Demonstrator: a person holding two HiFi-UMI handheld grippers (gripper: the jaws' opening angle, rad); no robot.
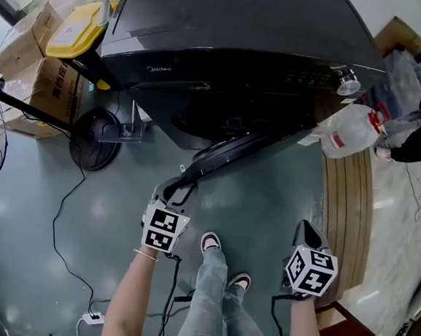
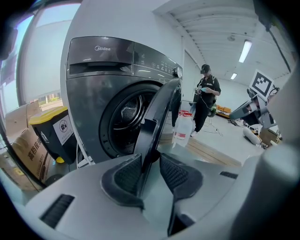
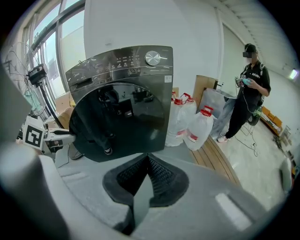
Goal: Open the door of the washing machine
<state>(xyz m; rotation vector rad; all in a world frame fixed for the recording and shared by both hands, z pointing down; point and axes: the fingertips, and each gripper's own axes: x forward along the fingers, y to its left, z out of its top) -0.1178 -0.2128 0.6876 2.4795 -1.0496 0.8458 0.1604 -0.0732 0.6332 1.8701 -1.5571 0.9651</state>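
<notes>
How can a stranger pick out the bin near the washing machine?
Find the dark grey washing machine with its door open. On its side away from the water jug stands a black bin, next to cardboard boxes. Only it has a yellow lid.

The washing machine [image 1: 257,35] runs off the head view's top edge; in the right gripper view its door [image 3: 119,122] hides the drum; its panel [image 1: 298,79] lettering is unreadably small.
</notes>
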